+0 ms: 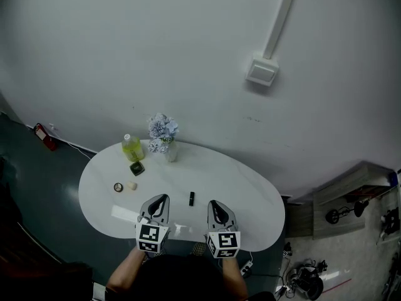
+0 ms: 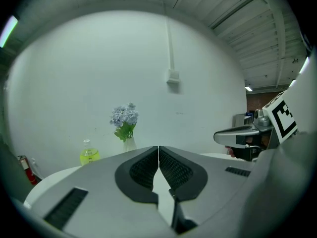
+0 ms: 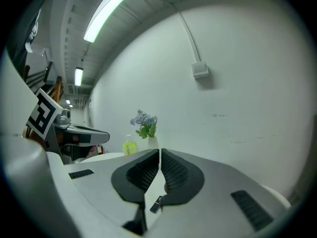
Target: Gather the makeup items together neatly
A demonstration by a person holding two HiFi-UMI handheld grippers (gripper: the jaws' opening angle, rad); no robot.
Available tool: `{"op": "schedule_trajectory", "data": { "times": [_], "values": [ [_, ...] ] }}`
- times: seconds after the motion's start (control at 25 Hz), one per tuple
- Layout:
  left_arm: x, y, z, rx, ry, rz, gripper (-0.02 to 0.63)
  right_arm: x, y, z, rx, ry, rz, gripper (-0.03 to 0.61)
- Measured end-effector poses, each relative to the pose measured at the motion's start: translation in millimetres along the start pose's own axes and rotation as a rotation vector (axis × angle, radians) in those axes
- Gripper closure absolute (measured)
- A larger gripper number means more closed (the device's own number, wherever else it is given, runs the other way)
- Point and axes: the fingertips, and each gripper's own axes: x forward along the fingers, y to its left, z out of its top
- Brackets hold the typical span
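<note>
On the white oval table (image 1: 250,193) lie a black lipstick tube (image 1: 192,198), a dark square compact (image 1: 137,168), a small dark round pot (image 1: 118,187) and a small cream round item (image 1: 131,185). My left gripper (image 1: 161,198) hovers over the table's near edge, left of the tube, with its jaws shut and nothing in them (image 2: 158,150). My right gripper (image 1: 213,204) hangs just right of the tube, also shut and empty (image 3: 160,152). The tube (image 3: 156,204) shows through the gap under the right jaws.
A yellow-green bottle (image 1: 131,148) and a vase of pale blue flowers (image 1: 163,135) stand at the table's far edge by the white wall. A wall box and conduit (image 1: 262,71) hang above. Shelves and gear (image 1: 351,212) sit at the right on the floor.
</note>
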Motion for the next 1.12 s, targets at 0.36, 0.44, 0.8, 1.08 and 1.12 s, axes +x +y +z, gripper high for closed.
{"op": "schedule_trajectory", "data": {
  "times": [0.36, 0.44, 0.8, 1.08, 1.12],
  "values": [
    [-18, 17, -15, -0.066, 0.027, 0.198, 0.592, 25, 11, -3, -0.012, 0.025, 0.202, 0.541],
    [-27, 23, -23, -0.082, 0.040, 0.249, 0.592, 31, 20, -8, -0.024, 0.038, 0.257, 0.541],
    [-79, 63, -49, -0.145, 0.083, 0.447, 0.592, 56, 91, -24, -0.072, 0.100, 0.483, 0.541],
    [-116, 123, -68, -0.192, 0.098, 0.524, 0.592, 84, 164, -27, -0.113, 0.128, 0.565, 0.541],
    [-119, 135, -67, -0.197, 0.094, 0.535, 0.592, 88, 174, -27, -0.120, 0.133, 0.571, 0.541]
  ]
}}
